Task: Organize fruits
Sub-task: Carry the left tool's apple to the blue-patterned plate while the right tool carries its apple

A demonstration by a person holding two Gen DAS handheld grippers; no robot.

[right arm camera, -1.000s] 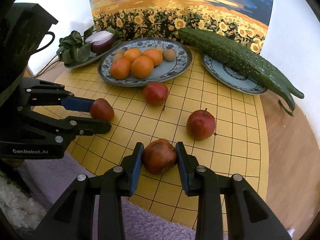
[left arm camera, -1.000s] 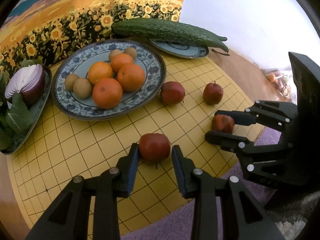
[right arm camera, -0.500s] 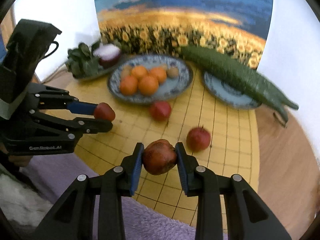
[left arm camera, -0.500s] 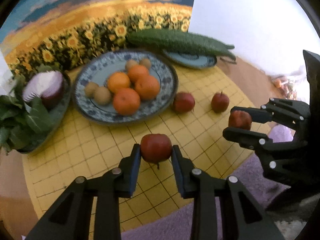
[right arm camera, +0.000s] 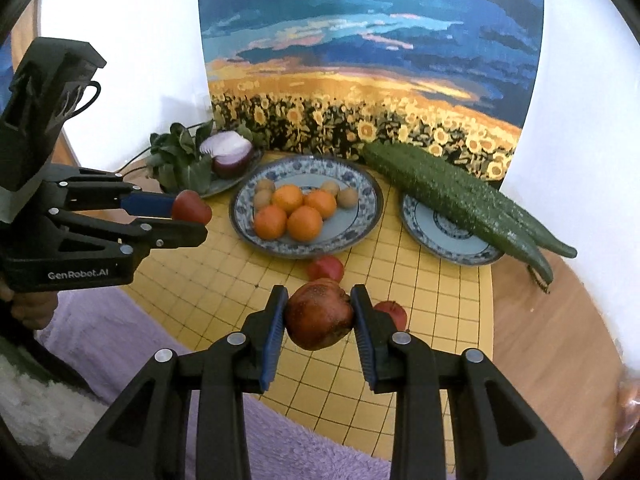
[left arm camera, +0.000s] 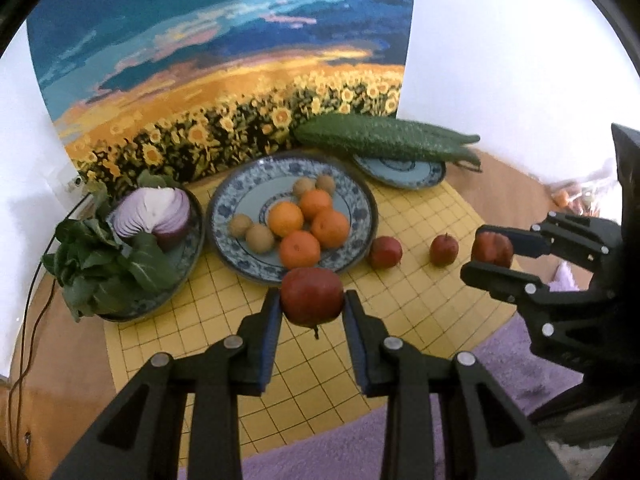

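Observation:
My left gripper (left arm camera: 312, 302) is shut on a red apple (left arm camera: 311, 295) and holds it in the air above the yellow grid mat (left arm camera: 400, 304), in front of the blue patterned fruit plate (left arm camera: 248, 196). My right gripper (right arm camera: 319, 316) is shut on a darker, speckled red apple (right arm camera: 319, 314), also lifted above the mat. Each gripper shows in the other's view, the left (right arm camera: 188, 220) and the right (left arm camera: 486, 250). Two more red apples (left arm camera: 385, 252) (left arm camera: 443, 249) lie on the mat beside the plate, which holds several oranges (left arm camera: 300, 249) and small brown fruits (left arm camera: 260, 239).
A plate with a halved red onion (left arm camera: 154, 216) and leafy greens (left arm camera: 104, 268) sits at the left. A small plate (left arm camera: 400, 170) bearing two long cucumbers (left arm camera: 380, 140) sits at the back right. A sunflower painting stands behind. A purple fluffy cloth (right arm camera: 132, 344) lies at the front.
Both grippers have lifted their apples off the mat and pulled back and up. The plates and the other fruit look farther away and have not moved.

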